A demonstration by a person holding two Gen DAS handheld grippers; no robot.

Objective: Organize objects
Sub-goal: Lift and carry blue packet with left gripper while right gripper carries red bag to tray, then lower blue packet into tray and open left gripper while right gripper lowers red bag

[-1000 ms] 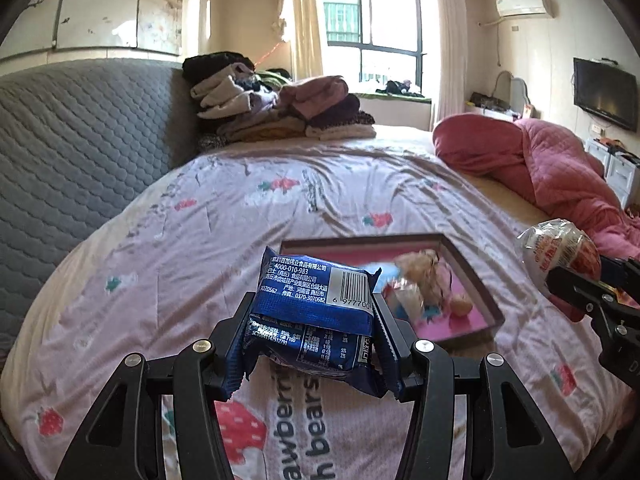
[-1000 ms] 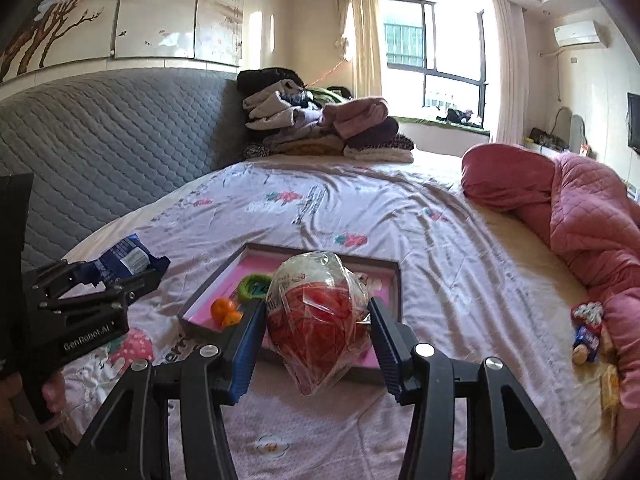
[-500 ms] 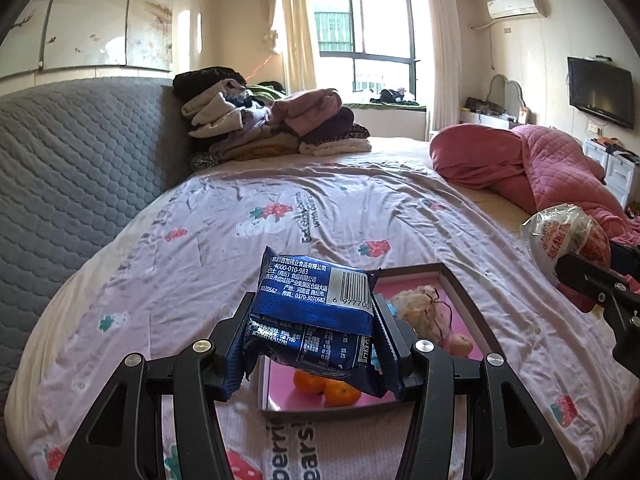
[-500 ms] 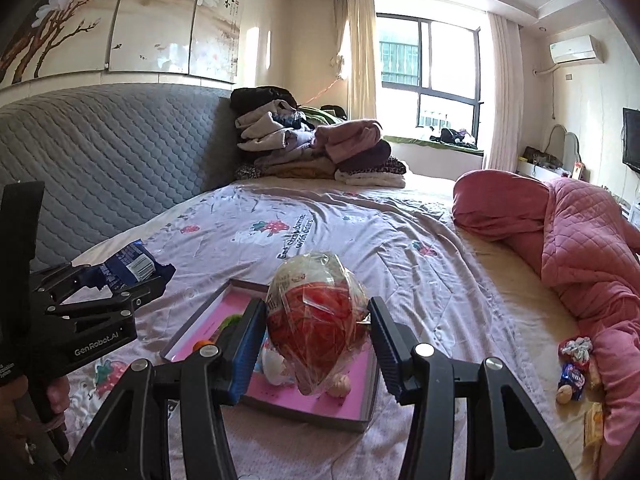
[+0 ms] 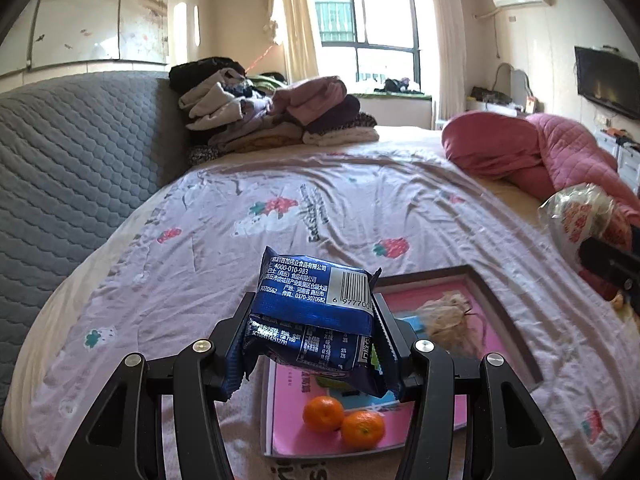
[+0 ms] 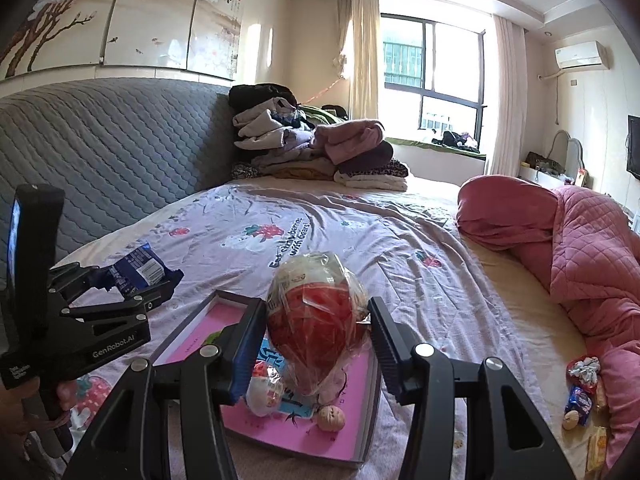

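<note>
Over pink tray (image 5: 516, 322), crinkly blue packet (image 5: 310, 316)

the blue snack packet (image 5: 316, 312) is glossy printed foil, crinkled. the red-and-white bag (image 6: 318, 320) is clear shiny plastic film. matt black plastic grippers carry bright metal screws. the bedsheet (image 5: 280, 216) is soft creased cloth; the headboard (image 5: 80, 152) is quilted grey fabric.

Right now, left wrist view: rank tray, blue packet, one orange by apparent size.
1. Tray, partly hidden.
2. Blue packet; looks big partly because it sits in the jaws near the lens.
3. Orange, much the smallest.
</note>
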